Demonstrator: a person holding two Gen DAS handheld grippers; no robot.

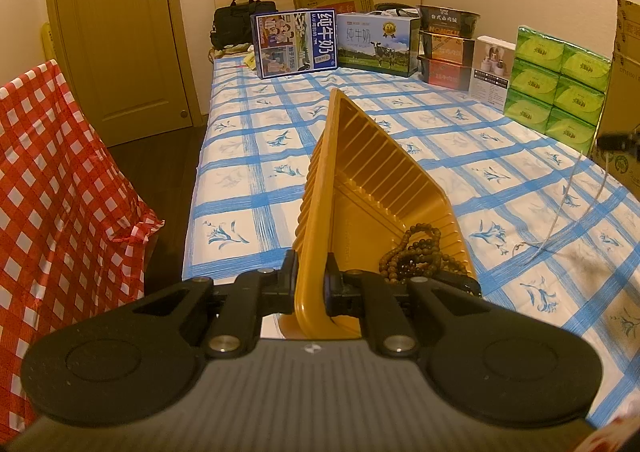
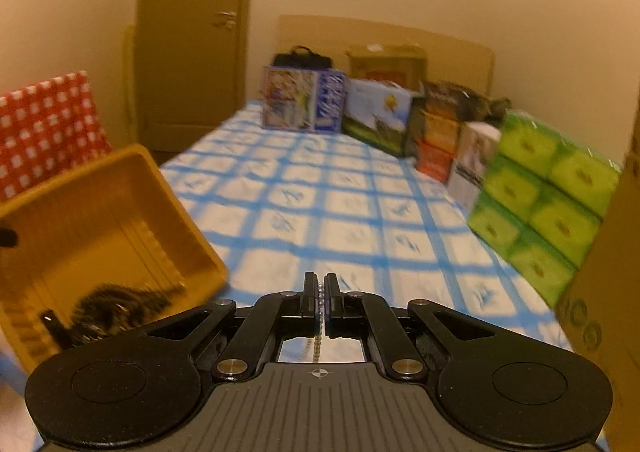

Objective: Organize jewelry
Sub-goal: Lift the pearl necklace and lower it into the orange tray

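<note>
1 yellow tray [image 1: 360, 187], tilted over the bed [image 1: 256, 139], rim pinched by left tool [image 1: 312, 284], holds brown beads [image 1: 416, 256]; right tool [image 2: 322, 304] pinches 1 pale, seemingly pearl chain [image 2: 320, 300], likely tray-bound.

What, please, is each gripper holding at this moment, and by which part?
The left gripper is clamped on the side wall of the yellow tray, at its rim. The right gripper pinches a strand of the pale bead necklace, the rest hanging below.
</note>
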